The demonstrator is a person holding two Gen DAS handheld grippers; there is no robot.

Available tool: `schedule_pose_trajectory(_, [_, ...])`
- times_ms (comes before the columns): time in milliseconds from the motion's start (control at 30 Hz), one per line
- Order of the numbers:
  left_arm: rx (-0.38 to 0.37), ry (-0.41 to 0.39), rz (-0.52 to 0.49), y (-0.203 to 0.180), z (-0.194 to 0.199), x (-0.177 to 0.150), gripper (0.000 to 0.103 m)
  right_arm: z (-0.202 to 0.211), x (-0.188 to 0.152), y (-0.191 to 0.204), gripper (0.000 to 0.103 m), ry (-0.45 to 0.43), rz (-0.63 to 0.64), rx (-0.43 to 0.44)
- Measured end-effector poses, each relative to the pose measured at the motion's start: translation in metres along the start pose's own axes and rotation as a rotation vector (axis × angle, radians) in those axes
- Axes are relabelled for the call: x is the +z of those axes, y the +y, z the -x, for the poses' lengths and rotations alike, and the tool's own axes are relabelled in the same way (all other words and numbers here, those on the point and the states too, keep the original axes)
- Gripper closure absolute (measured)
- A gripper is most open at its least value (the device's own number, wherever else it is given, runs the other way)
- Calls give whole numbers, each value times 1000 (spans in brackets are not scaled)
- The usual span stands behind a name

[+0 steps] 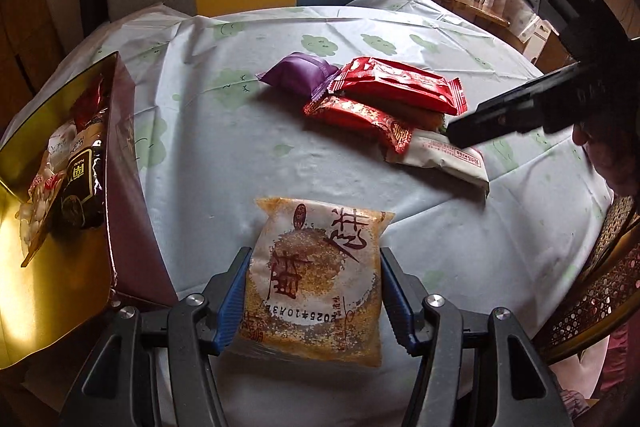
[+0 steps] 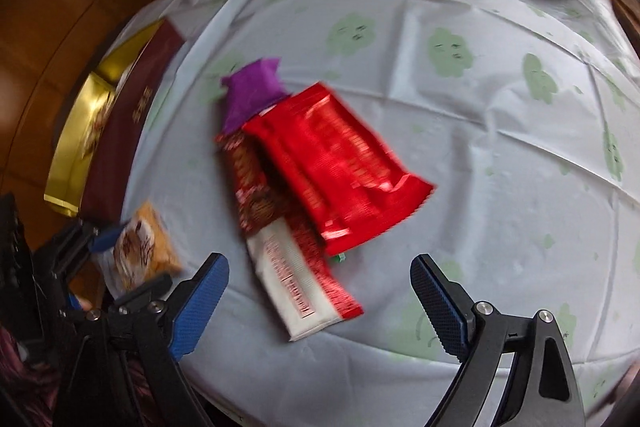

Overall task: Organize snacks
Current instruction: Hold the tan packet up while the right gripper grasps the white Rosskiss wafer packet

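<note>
The left gripper (image 1: 314, 297) held a square orange-and-white snack packet (image 1: 316, 279), its blue ribbed pads pressed against the packet's two side edges. The film looked crinkly and printed with dark red characters, its sealed ends flat. The packet hung just above the pale tablecloth (image 1: 224, 163) near the table's front edge, close beside the open gift box (image 1: 120, 187) at the left edge.

The right gripper (image 2: 320, 301) stood wide with nothing between its fingers, pointing steeply down over the pile near the middle of the table. Directly below it lay a long white bar wrapper (image 2: 288, 279), partly tucked under a dark red patterned packet (image 2: 256, 195). A large glossy red packet (image 2: 340, 171) lay over these, and a matte purple pouch (image 2: 250, 97) stuck out at the far end.

The box had maroon walls and a shiny gold lining. It already contained several snacks, among them a dark packet (image 1: 82, 183) and some pale wrapped ones, so the sorting looked partly done. By my reading, the held packet was bound for the box next, while four packets in the pile were left to move. The cloth was thin, creased plastic with green cloud prints, so slick wrappers would likely slide on it.
</note>
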State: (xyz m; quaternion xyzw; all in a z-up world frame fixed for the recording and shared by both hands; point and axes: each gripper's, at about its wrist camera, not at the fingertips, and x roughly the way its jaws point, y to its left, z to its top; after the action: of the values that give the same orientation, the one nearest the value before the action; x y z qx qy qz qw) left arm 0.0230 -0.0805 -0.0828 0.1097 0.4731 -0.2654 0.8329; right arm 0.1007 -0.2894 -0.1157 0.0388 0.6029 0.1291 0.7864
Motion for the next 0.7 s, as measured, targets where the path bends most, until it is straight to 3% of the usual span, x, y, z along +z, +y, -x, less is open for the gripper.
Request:
schedule_pose_trajectory(133, [-6, -12, 7, 0, 1, -3, 41, -13, -2, 15, 27, 35, 64, -18])
schedule_pose_trajectory(200, [-6, -17, 8, -1, 3, -5, 41, -22, -4, 24, 44, 60, 111, -53])
schedule_pose_trajectory(233, [-6, -19, 8, 0, 3, -5, 41, -22, -6, 28, 46, 53, 136, -76])
schedule_pose_trajectory(267, [-8, -21, 9, 0, 2, -5, 41, -22, -7, 30, 57, 47, 154, -72])
schedule_pose_trajectory(300, [-9, -23, 10, 0, 3, -5, 41, -20, -7, 33, 61, 41, 167, -39])
schedule_pose_trajectory(367, [-10, -26, 10, 0, 3, -5, 41, -19, -11, 40, 63, 41, 199, 5])
schedule_pose_trajectory(567, [-2, -21, 0, -2, 6, -4, 42, -26, -14, 46, 61, 52, 231, -17])
schedule_pose_trajectory(700, [-44, -37, 16, 1, 19, -1, 42, -29, -17, 50, 61, 44, 270, -49])
